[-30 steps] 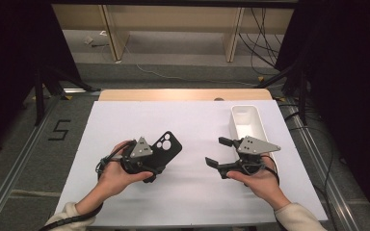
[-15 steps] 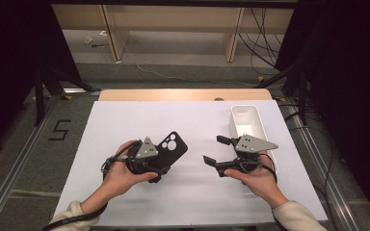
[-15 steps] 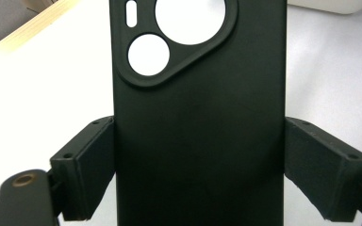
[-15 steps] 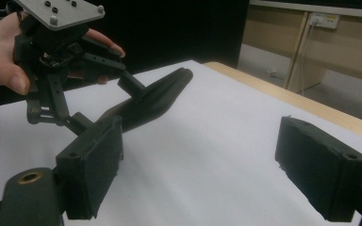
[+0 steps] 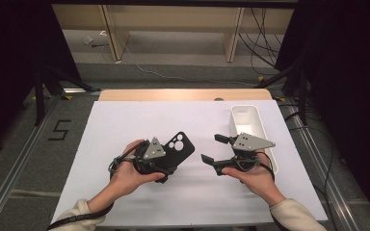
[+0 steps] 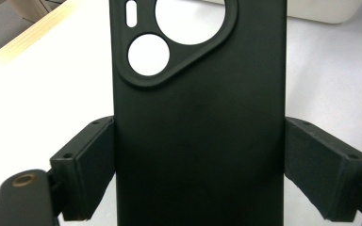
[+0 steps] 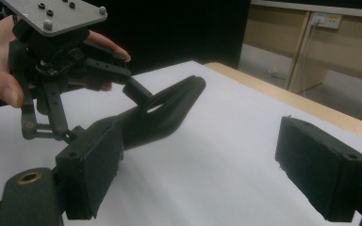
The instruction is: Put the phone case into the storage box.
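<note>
One black phone case (image 5: pixel 178 150) is the thing in hand – it sits across the left gripper (image 6: pixel 198 165), both pads pressed against its long edges, camera cut-outs pointing away toward the white tray (image 5: pixel 248 122). Since a second ago the case has tilted up off the white sheet (image 5: pixel 125 125) a little and its far end has swung slightly toward the middle; the right gripper view shows it angled above the surface. By my reading the pick is done and the carry is starting. The right gripper (image 5: pixel 217 149) has not shifted – its jaws stand apart with nothing between them, near the tray, well clear of the case.
</note>
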Available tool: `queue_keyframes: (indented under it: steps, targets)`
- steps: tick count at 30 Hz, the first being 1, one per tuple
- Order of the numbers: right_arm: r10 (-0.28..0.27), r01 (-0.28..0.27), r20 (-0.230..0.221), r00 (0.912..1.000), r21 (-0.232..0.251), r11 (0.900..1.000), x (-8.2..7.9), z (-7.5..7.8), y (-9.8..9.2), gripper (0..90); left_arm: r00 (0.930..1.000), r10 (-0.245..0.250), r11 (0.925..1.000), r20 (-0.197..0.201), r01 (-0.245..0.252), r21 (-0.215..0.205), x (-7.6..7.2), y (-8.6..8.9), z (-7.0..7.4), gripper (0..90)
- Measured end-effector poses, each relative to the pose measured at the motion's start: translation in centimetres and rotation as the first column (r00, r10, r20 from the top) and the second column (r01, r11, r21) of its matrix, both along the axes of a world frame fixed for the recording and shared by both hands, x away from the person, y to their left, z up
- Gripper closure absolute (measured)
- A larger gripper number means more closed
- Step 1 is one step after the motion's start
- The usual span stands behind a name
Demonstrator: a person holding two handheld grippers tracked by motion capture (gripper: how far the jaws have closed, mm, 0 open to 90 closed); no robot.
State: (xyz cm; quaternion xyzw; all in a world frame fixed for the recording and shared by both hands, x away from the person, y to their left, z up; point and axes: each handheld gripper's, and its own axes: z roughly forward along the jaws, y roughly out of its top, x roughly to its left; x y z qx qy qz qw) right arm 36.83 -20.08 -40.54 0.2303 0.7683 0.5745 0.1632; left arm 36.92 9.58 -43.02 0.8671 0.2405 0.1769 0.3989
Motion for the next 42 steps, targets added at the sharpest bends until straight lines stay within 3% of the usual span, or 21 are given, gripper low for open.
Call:
queue_keyframes:
  steps: [26, 42]
  targets:
    - [0.008, -0.008, -0.01, 0.9999, -0.005, 1.0, 1.5, 0.1, 1.9, 16.9, 0.9992, -0.035, 0.9993, 0.021, 0.035, -0.012, 0.0, -2.2, 0.1, 14.4]
    - [-0.012, 0.011, -0.052, 0.9986, -0.02, 1.0, 3.2, -0.5, 3.5, 17.9, 0.9983, -0.054, 0.9985, 0.024, 0.054, -0.011, 0.0, -3.1, 0.0, 14.3]
